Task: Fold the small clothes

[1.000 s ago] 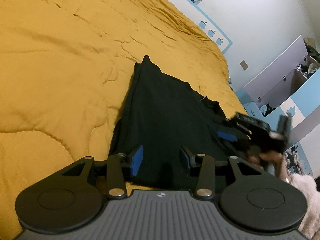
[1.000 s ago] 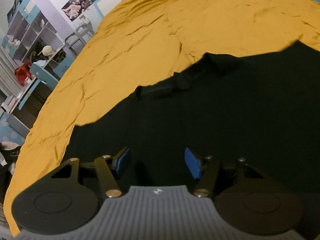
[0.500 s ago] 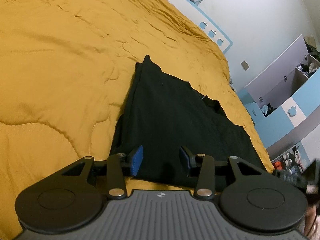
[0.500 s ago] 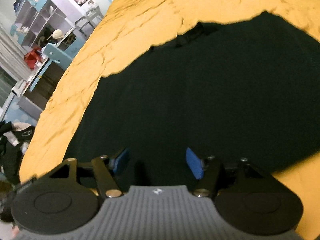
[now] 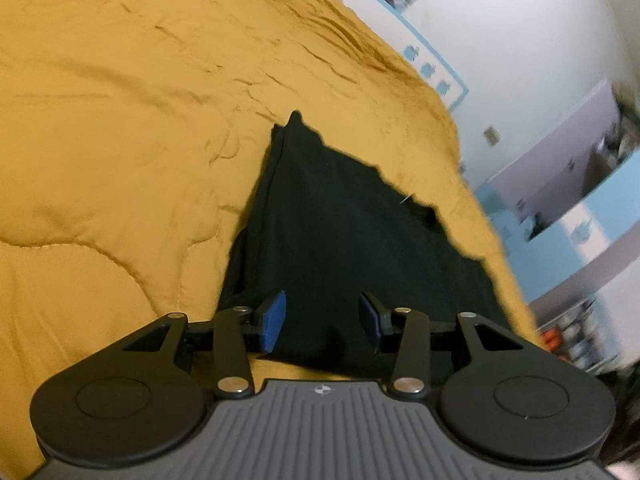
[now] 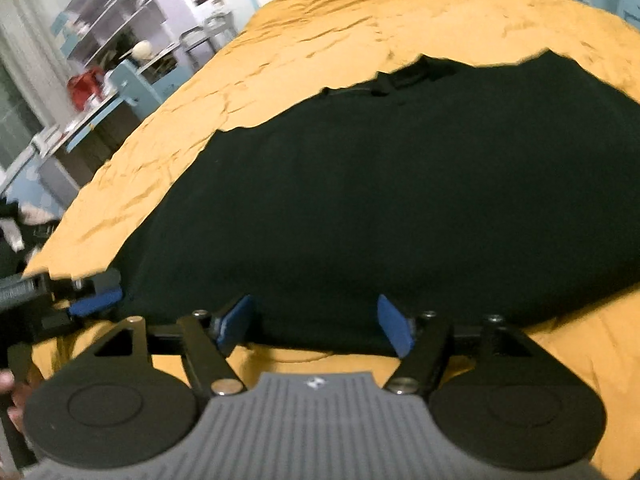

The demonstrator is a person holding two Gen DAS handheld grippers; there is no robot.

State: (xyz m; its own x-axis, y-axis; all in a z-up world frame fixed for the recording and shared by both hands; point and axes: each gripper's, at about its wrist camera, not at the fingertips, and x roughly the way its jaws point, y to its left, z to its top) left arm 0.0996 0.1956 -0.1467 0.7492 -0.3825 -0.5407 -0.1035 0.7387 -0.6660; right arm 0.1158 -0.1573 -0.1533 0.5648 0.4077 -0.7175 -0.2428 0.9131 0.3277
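Right wrist view: both claws hover empty at the near hem.

Right claw is opening, nothing between its pads; left claw stands half spread, also empty. Black garment lies flat near the bed's near edge, apparently partly folded, further folds left. Yellow bedspread offers wide room beyond.

yellow quilted bed, black garment flat on it
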